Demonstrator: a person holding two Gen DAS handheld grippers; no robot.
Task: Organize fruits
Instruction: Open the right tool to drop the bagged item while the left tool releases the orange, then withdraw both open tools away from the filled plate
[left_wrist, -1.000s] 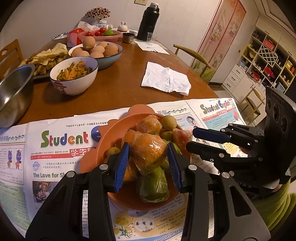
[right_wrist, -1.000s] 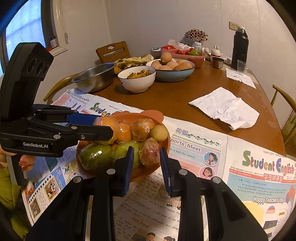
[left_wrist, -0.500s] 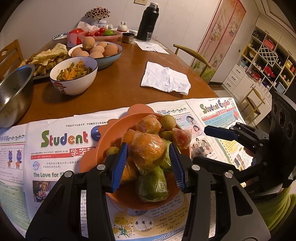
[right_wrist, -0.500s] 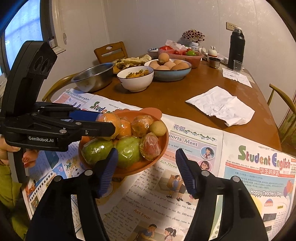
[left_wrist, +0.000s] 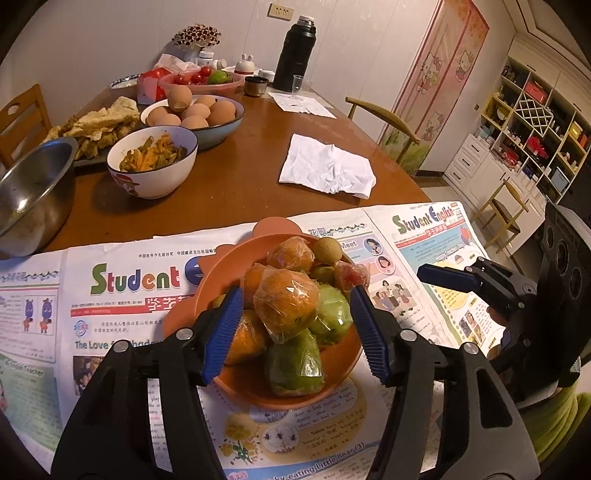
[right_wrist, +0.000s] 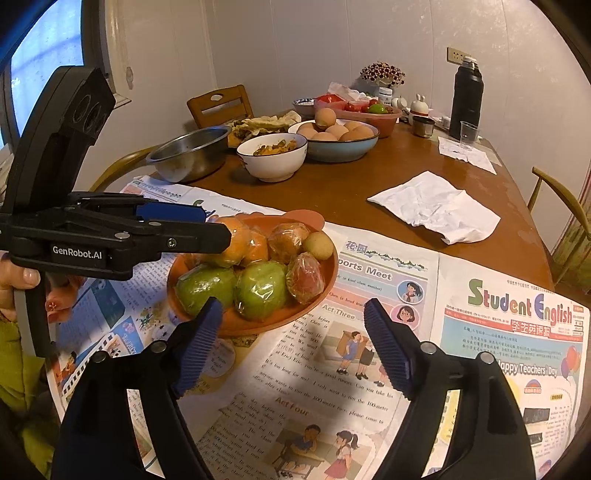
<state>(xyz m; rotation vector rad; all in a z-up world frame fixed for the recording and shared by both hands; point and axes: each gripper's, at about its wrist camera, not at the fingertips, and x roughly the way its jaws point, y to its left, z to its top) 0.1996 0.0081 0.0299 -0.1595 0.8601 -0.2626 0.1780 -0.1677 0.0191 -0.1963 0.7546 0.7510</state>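
Note:
An orange bowl (left_wrist: 221, 266) piled with plastic-wrapped fruit sits on newspaper. My left gripper (left_wrist: 295, 325) hangs over the pile with its jaws opening. A wrapped orange (left_wrist: 286, 302) lies between the blue pads on top of the heap, with a gap on each side. Green wrapped fruits (right_wrist: 258, 291), a red one (right_wrist: 304, 277) and a small brown one (right_wrist: 318, 245) fill the bowl (right_wrist: 325, 288). My right gripper (right_wrist: 291, 325) stands at the bowl's near rim, jaws opening and holding nothing. The left gripper (right_wrist: 221, 230) reaches in from the left.
Newspaper (right_wrist: 369, 369) covers the near table. Farther back stand a steel bowl (right_wrist: 188, 155), a white bowl of food (right_wrist: 271, 158), a blue bowl of eggs (right_wrist: 336, 140), a crumpled white cloth (right_wrist: 436, 206) and a black flask (right_wrist: 465, 99). Chairs ring the table.
The left jaws have spread off the wrapped orange, which stays on the pile. The right jaws went from nearly shut to wide apart. Neither hand shifted much.

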